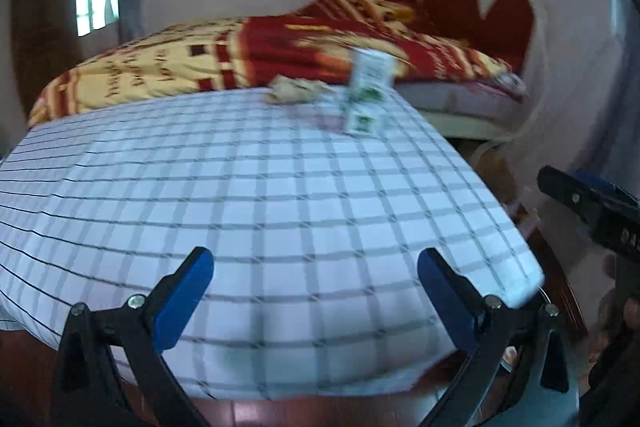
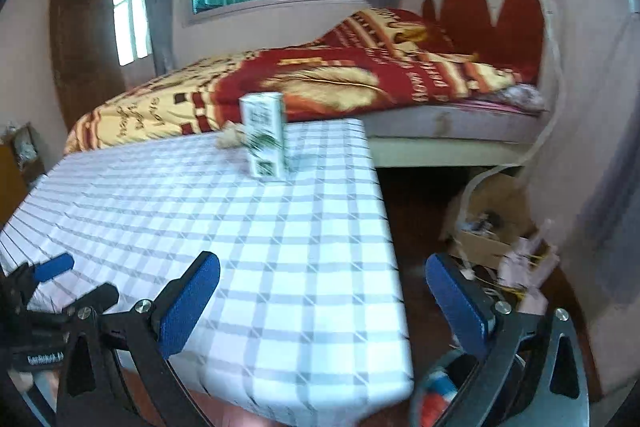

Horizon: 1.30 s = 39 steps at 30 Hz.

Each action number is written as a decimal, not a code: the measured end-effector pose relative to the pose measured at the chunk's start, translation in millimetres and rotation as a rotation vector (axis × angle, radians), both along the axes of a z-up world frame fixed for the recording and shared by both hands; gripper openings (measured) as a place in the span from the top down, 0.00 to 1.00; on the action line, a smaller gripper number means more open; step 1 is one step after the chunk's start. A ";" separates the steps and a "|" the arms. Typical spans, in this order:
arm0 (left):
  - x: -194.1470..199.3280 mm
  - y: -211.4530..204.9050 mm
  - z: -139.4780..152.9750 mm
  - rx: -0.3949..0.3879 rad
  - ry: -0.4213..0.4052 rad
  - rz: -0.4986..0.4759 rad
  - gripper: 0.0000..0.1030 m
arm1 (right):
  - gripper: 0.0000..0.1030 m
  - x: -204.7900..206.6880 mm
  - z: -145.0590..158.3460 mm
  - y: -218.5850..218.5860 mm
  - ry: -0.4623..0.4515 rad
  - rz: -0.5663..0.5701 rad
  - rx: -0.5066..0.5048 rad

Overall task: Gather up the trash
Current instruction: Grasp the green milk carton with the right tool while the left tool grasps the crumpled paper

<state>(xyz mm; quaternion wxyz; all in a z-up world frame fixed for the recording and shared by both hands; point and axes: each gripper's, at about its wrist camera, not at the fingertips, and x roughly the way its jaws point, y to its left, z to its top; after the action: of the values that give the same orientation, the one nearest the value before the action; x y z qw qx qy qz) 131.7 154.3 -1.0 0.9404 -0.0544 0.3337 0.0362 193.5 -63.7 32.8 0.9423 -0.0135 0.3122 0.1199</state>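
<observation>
The small white and green paper carton [image 2: 265, 137] stands near the checked table's [image 2: 304, 247] far edge. It looks light and squashy; grip its flat sides. Both the left gripper [image 1: 316, 301] and right gripper [image 2: 322, 303] are wide and empty.

White carton [image 2: 265, 135] with green print stands upright at the far end of the checked tablecloth [image 2: 280, 247], slightly blurred. Crumpled beige paper wad [image 1: 291, 89] lies just beside it, near the table's far edge.
</observation>
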 end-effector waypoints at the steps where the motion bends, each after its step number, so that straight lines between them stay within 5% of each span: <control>1: 7.1 11.3 -0.2 -0.005 -0.006 0.018 0.01 | 0.00 9.3 0.1 8.4 0.001 0.006 0.008; 9: 55.7 49.0 -10.7 0.020 0.014 0.079 0.01 | 0.00 105.9 -18.1 88.0 -0.019 0.050 0.009; 20: 130.7 75.7 -17.7 0.019 0.068 0.106 0.01 | 0.10 199.5 -49.8 125.6 0.025 0.038 0.000; 23: 146.0 72.7 -18.9 0.026 0.072 0.090 0.01 | 0.12 214.5 -54.5 126.3 0.029 0.035 0.001; 24: 151.2 70.9 -19.2 0.026 0.072 0.084 0.01 | 0.19 220.4 -56.0 126.4 0.033 0.038 -0.002; 25: 156.6 68.9 -19.6 0.028 0.072 0.076 0.01 | 0.42 224.4 -57.0 126.2 0.042 0.046 -0.001; 39: 276.3 40.6 -30.0 0.014 0.094 0.028 0.01 | 0.45 299.4 -41.3 84.9 0.056 0.073 0.010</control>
<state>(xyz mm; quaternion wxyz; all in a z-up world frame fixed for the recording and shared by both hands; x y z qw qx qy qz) 408.0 195.0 -31.0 0.9236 -0.0506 0.3762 0.0542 492.9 21.2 -8.4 0.9283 -0.0168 0.3370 0.1560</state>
